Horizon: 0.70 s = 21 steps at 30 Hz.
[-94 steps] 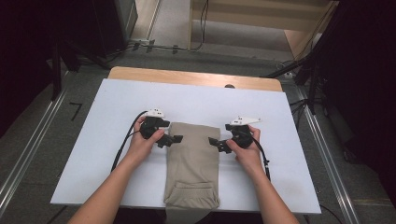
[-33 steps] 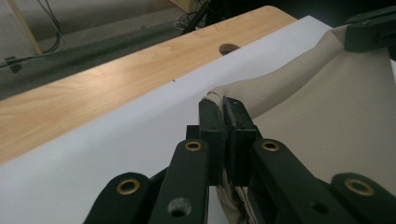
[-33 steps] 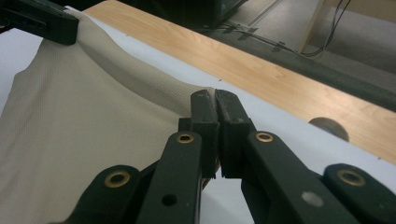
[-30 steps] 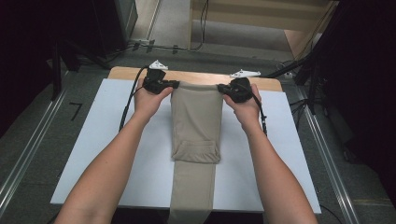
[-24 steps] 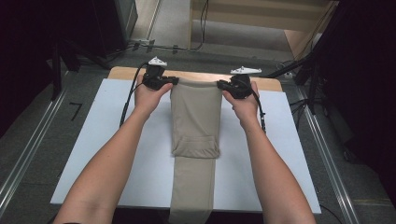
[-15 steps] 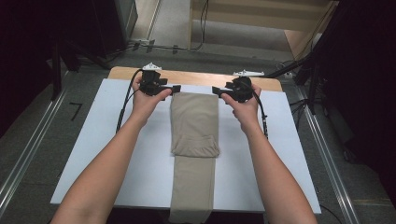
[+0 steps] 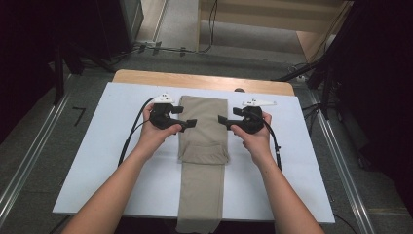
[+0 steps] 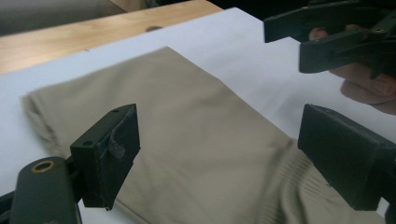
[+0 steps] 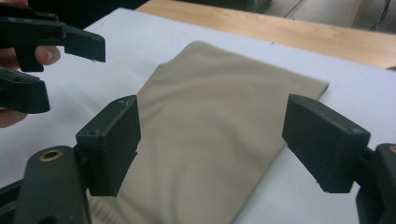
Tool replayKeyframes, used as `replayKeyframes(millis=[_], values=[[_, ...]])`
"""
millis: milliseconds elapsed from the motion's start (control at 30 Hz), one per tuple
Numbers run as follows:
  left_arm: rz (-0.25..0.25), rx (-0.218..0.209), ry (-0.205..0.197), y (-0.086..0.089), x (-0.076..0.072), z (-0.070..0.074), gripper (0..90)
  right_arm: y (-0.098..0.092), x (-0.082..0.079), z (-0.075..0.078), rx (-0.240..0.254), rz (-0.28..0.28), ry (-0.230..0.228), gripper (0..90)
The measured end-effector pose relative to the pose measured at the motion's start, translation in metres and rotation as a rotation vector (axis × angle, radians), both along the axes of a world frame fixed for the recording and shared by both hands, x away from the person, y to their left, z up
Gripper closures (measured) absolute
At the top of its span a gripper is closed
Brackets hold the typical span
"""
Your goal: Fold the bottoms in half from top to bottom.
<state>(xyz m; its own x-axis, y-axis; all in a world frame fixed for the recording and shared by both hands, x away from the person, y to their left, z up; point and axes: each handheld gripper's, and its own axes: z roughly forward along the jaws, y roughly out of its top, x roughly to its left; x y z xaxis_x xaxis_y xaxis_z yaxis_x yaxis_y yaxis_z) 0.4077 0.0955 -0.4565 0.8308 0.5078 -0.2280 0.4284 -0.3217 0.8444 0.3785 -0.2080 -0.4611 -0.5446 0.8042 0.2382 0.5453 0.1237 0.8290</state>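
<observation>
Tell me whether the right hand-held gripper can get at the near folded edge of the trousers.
Probably yes. The right hand-held gripper is open beside the trousers, and nothing lies between it and the folded edge just nearer the person.

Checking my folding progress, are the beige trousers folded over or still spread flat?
Folded. The beige trousers show a doubled upper layer ending in an edge across the single layer below.

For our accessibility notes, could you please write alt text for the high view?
Folded beige trousers lie lengthwise on a white table, flanked by a person's hands: the left hand-held gripper and right hand-held gripper point at them from either side, jaws open, holding nothing.
</observation>
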Motion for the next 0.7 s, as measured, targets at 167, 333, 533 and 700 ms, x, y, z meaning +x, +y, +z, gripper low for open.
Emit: replayKeyframes(millis=[167,333,533,700], values=[[-0.019,0.023,0.000,0.000,-0.026,-0.007,13.8,0.004,-0.023,-0.009,-0.016,0.007,0.010,19.6],[-0.024,0.024,0.025,0.005,-0.047,-0.017,14.7,0.008,-0.045,-0.018,-0.010,0.026,0.019,22.0],[-0.046,0.066,0.054,0.011,-0.066,-0.033,17.3,0.012,-0.068,-0.032,-0.033,0.078,0.036,22.3],[-0.050,0.091,0.059,0.007,-0.077,-0.046,26.8,0.014,-0.073,-0.048,-0.042,0.083,0.080,22.7]])
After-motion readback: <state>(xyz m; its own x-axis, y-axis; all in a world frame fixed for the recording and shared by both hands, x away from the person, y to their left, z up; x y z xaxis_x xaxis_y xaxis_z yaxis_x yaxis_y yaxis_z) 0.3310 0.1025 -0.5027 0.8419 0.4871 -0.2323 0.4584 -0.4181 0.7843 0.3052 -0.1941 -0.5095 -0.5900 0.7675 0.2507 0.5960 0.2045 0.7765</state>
